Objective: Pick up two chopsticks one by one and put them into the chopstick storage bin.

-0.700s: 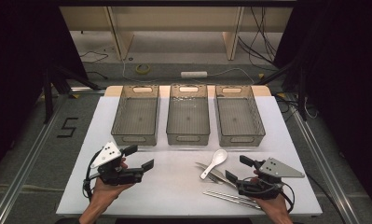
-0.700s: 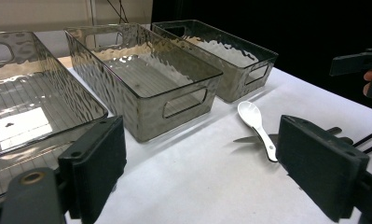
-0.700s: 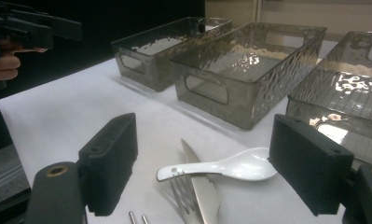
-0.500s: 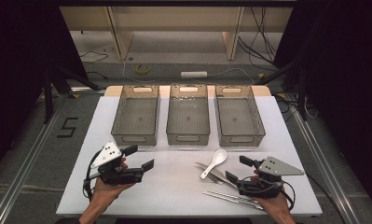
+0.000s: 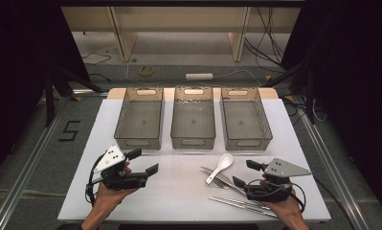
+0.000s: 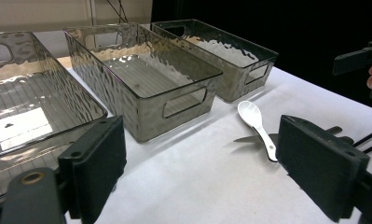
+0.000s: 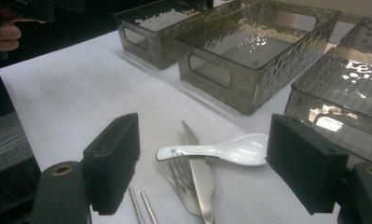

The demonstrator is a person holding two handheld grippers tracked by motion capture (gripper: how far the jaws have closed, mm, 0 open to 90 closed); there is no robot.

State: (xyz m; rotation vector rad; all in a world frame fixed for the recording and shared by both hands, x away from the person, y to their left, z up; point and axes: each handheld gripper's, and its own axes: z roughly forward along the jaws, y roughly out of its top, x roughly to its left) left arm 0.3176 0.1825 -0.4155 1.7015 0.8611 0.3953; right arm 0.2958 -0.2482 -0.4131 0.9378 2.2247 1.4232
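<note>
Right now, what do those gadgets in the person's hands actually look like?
Each hand holds a black handheld gripper with two blocky, flat-faced black jaws. The left gripper and the right gripper each carry a grey three-cornered plate on top, dotted with small dark marks. A black cable loops from each one near the wrist. The forearms are bare, with no sleeves or gloves in sight.

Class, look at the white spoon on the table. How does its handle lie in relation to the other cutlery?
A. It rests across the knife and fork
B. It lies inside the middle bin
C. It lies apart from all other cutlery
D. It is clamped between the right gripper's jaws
A: in the right gripper view, the handle of the white spoon crosses over the knife and the fork on the table.
</note>
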